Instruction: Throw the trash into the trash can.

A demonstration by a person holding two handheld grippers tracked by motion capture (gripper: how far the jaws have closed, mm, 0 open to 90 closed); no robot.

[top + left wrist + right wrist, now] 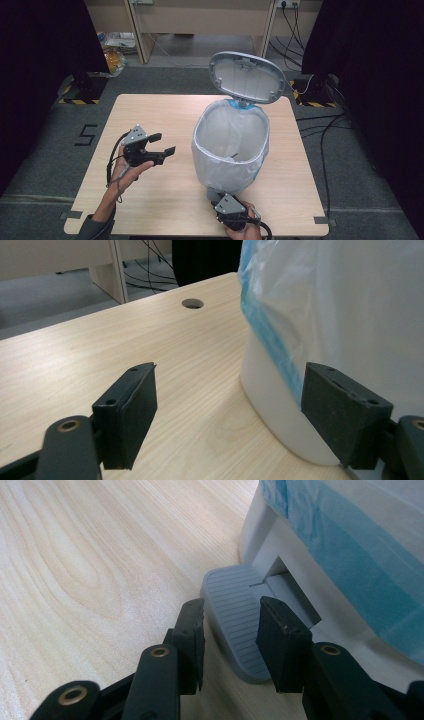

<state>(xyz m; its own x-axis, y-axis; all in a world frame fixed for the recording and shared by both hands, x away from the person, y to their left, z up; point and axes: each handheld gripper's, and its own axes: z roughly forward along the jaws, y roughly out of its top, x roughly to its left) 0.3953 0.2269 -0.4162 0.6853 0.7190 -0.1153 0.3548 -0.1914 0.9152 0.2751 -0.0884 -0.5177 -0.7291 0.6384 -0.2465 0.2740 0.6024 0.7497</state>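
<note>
The left gripper hovers over the counter with its jaws wide open and nothing between them. In the left gripper view the bin stands just beyond the far jaw, close beside it but not touched, and bare wood lies between and below the jaws. A round hole in the counter shows well ahead of them.

The bin has a white bag pulled over its rim, with a blue edge showing at the hinge side. Its lid stands raised and tilted back, so the opening step looks done. The bag looks nearly empty; a small dark thing lies deep inside, too small to tell what.

The right gripper sits at the foot of the bin, its jaws partly closed on either side of the grey ribbed pedal. In the right gripper view the pedal lies between and just under the jaws; they seem to press it down, which would hold the lid up, though I cannot tell whether the pads pinch its sides.

What is left, as I judge it: bring the left gripper to the bag or rim, then let the pedal go.

A "5" is marked on the floor, left of the left jaws. No brand or label on the bin can be read.
</note>
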